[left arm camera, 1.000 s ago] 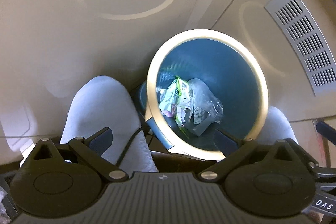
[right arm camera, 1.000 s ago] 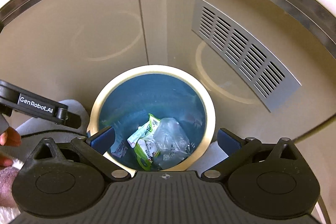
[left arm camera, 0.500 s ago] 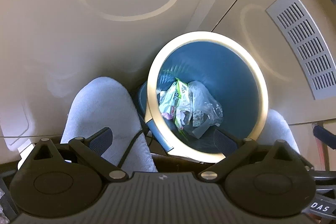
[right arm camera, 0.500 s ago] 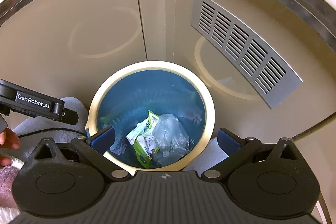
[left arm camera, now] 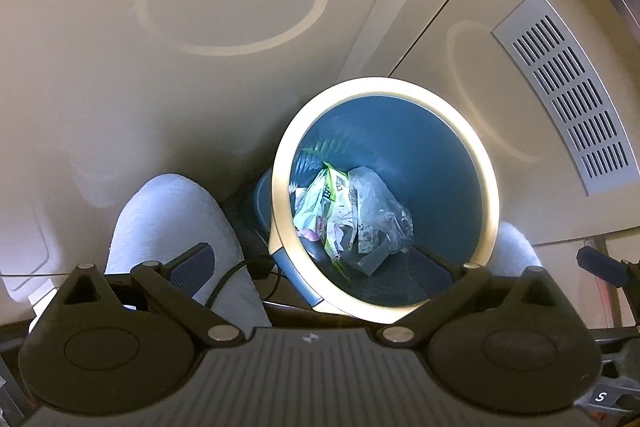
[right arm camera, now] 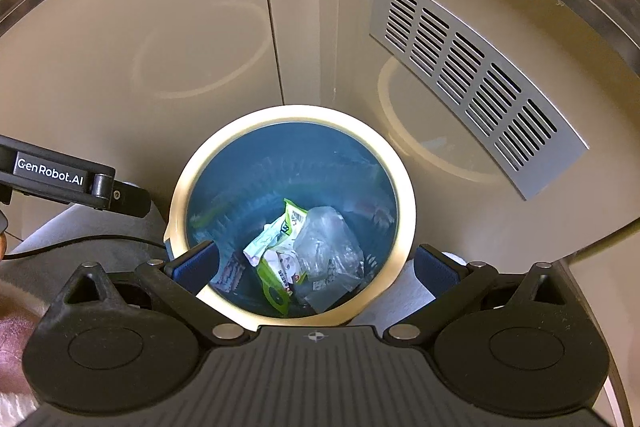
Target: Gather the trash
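A blue trash bin with a cream rim (left arm camera: 280, 163) (right arm camera: 404, 187) stands on the floor against beige cabinet doors. At its bottom lies trash (left arm camera: 348, 211) (right arm camera: 304, 251): a green and white wrapper, a clear plastic bag and paper scraps. My left gripper (left arm camera: 308, 267) is open and empty above the bin's near left side. My right gripper (right arm camera: 316, 263) is open and empty, its fingers spanning the bin's near rim. The left gripper's body (right arm camera: 60, 179) shows at the left of the right wrist view.
Beige cabinet doors (right arm camera: 160, 47) rise behind the bin, with a silver vent grille (right arm camera: 472, 75) (left arm camera: 568, 91) at the right. The person's pale grey trouser legs (left arm camera: 168, 227) flank the bin. A black cable (left arm camera: 236, 275) runs by the bin's left side.
Both grippers have drifted slightly back and up, so the bin sits a little lower in the views. Both stay open and empty. The trash has not moved.
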`<state>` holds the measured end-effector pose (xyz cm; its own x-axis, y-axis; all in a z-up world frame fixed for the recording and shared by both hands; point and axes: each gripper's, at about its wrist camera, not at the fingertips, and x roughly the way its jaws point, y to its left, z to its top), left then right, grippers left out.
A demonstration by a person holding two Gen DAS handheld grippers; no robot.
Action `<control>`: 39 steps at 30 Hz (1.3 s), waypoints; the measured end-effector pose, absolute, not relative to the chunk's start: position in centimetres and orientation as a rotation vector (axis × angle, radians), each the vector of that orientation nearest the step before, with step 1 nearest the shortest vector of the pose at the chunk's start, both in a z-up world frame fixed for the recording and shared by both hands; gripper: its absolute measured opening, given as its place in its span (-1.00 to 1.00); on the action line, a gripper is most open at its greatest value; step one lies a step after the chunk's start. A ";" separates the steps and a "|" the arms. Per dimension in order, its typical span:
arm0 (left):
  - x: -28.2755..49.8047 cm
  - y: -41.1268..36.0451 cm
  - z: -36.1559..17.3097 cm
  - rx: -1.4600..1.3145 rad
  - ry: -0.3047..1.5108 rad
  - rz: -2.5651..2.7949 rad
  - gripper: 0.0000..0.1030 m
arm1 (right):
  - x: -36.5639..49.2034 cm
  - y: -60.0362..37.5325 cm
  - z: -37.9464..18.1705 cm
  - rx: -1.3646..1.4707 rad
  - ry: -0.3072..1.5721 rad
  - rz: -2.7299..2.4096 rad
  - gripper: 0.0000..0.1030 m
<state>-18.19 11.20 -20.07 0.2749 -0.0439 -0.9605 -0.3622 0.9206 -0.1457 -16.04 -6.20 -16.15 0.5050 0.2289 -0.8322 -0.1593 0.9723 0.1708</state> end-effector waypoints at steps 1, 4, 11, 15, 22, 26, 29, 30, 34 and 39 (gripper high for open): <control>-18.2 11.2 -20.0 -0.369 1.279 0.220 0.99 | -16.1 -6.2 -16.2 0.076 1.015 0.236 1.00; -18.2 11.3 -19.6 -0.365 1.256 0.213 0.99 | -16.1 -6.1 -16.0 0.075 1.013 0.238 1.00; -18.8 10.5 -17.1 -0.286 1.139 0.203 0.99 | -16.6 -6.1 -14.9 0.048 0.947 0.239 1.00; -19.4 10.1 -15.0 -0.211 1.044 0.185 0.99 | -17.4 -6.7 -12.9 0.029 0.844 0.276 1.00; -20.7 9.7 -10.2 -0.130 0.872 0.198 0.99 | -18.7 -9.7 -6.0 0.080 0.622 0.345 1.00; -21.0 10.2 -7.8 -0.162 0.827 0.202 0.99 | -18.0 -12.2 -1.1 0.098 0.444 0.321 1.00; -21.2 10.7 -6.3 -0.187 0.814 0.207 0.99 | -15.4 -14.0 1.6 0.093 0.352 0.234 1.00; -21.2 10.8 -6.0 -0.194 0.813 0.211 0.99 | -14.1 -14.7 2.3 0.099 0.337 0.199 1.00; -21.3 11.3 -5.0 -0.218 0.824 0.231 0.99 | -7.4 -16.7 3.8 0.156 0.343 0.083 1.00; -21.8 11.8 -4.4 -0.214 0.835 0.244 0.99 | 0.9 -18.2 2.9 0.156 0.386 -0.031 1.00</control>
<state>-21.79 11.78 -4.38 0.6459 0.1295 -0.7523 -0.2964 0.9508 -0.0907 0.87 -18.19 2.94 0.9263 -0.0005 -0.3768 0.0597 0.9876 0.1455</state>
